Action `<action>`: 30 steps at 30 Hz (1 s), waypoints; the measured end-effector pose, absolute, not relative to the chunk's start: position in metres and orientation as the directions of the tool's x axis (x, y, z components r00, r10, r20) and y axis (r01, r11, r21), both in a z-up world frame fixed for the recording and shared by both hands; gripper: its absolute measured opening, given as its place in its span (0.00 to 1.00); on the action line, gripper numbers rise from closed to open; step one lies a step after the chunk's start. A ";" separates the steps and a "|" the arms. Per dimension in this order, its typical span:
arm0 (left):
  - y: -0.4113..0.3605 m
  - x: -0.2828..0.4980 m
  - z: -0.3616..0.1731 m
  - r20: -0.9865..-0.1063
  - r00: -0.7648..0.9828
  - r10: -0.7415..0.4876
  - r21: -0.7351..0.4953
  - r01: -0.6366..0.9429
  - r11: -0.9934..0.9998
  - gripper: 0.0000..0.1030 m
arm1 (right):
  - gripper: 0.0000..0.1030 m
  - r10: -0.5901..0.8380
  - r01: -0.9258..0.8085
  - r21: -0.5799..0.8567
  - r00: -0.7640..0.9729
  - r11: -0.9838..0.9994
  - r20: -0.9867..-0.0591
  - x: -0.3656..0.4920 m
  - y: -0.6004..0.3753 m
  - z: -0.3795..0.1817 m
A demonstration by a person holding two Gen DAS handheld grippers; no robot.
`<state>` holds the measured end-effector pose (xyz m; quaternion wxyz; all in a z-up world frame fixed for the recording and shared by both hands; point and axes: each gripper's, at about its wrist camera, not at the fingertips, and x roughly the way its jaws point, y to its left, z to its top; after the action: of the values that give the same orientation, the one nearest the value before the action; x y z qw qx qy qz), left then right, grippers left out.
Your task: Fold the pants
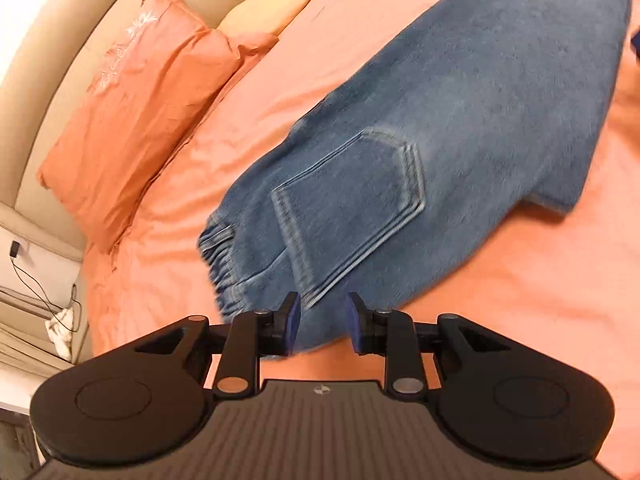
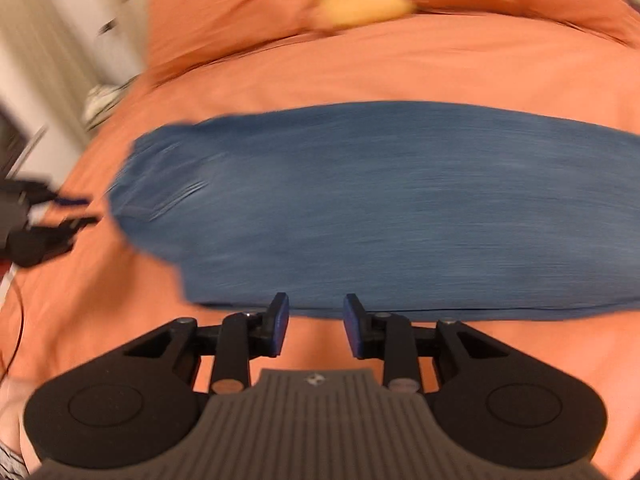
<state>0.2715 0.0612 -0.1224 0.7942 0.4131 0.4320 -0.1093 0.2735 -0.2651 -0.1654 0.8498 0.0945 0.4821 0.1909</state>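
Blue denim pants [image 1: 440, 128] lie folded lengthwise on the orange bedsheet [image 1: 500, 320], back pocket [image 1: 348, 208] up and elastic waistband [image 1: 220, 252] toward me. My left gripper [image 1: 323, 320] is open, jaws apart, just above the waist end, holding nothing. In the right wrist view the pants [image 2: 380, 208] lie crosswise, blurred by motion. My right gripper [image 2: 316, 320] is open and empty at the near long edge of the pants. The left gripper [image 2: 44, 220] shows at the far left of that view, beside the waist end.
Orange pillows [image 1: 132, 108] and a small yellow cushion [image 1: 264, 8] lie at the bed's head against a beige headboard [image 1: 48, 40]. A nightstand with a cable [image 1: 36, 280] stands left of the bed.
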 end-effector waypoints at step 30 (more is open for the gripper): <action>0.154 0.330 -0.159 -0.772 0.611 0.175 0.493 0.403 0.771 0.35 | 0.31 0.229 -0.339 -0.029 0.693 0.940 -0.684 0.255 -0.077 -0.234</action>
<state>0.3298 0.1540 -0.1593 0.8340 0.3312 0.4359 -0.0684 0.2551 -0.0773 -0.2339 0.9168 -0.0767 0.3601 0.1549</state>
